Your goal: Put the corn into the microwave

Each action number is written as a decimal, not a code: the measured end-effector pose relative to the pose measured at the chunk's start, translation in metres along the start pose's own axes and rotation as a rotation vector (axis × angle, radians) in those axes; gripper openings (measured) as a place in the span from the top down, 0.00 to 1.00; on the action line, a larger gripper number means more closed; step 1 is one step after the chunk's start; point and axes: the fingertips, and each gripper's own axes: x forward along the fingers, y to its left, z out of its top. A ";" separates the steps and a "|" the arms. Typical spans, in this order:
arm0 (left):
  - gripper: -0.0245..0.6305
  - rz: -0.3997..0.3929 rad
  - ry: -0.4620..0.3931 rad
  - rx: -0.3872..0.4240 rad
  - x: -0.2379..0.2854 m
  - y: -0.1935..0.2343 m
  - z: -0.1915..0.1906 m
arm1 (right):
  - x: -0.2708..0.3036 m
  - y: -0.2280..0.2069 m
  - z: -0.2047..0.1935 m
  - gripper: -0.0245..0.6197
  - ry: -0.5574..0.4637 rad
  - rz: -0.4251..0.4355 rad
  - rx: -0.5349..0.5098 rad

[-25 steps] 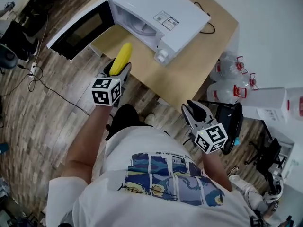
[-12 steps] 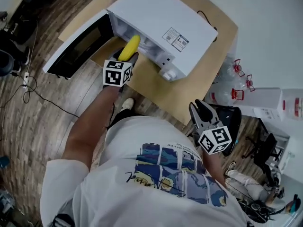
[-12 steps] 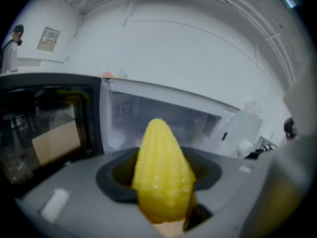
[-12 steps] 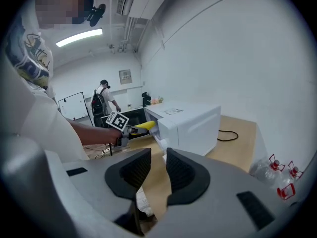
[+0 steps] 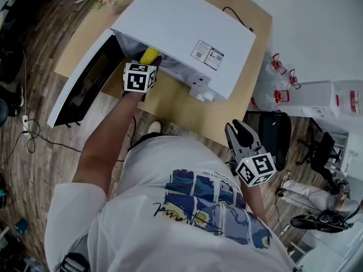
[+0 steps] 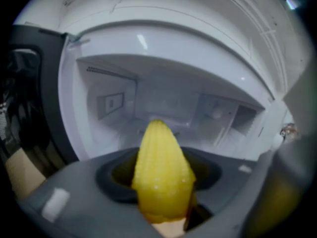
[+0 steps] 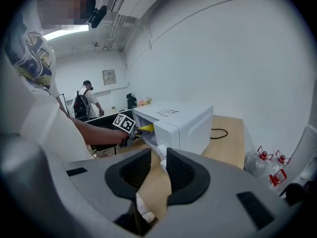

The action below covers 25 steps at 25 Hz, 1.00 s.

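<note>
Corn cob, yellow (image 6: 161, 167): clamped between the jaws of the left gripper (image 5: 151, 62), tip at the mouth of the white box-shaped microwave (image 5: 176, 27), whose dark-windowed door (image 5: 79, 86) stands open. Right gripper (image 7: 158, 168): jaws slightly apart, nothing between them, well apart from the microwave. Light wooden table (image 5: 190, 109): bears the microwave.

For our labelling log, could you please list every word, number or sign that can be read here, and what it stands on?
No text can be read in any view.
Sticker on the microwave: print too small.
Script on the T-shirt: illegible scrawl.
Marker cube: black-and-white pattern, no letters.
Wall notice: too small.
</note>
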 end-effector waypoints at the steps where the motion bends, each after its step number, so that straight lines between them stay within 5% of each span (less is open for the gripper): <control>1: 0.57 -0.008 0.005 0.009 0.007 0.002 0.001 | 0.000 0.001 -0.001 0.82 0.000 -0.019 0.011; 11: 0.57 -0.029 0.048 0.104 0.058 0.019 0.009 | -0.008 0.002 -0.010 0.83 0.024 -0.143 0.074; 25: 0.57 -0.020 0.079 0.191 0.085 0.022 0.008 | -0.002 0.009 -0.012 0.83 0.061 -0.160 0.075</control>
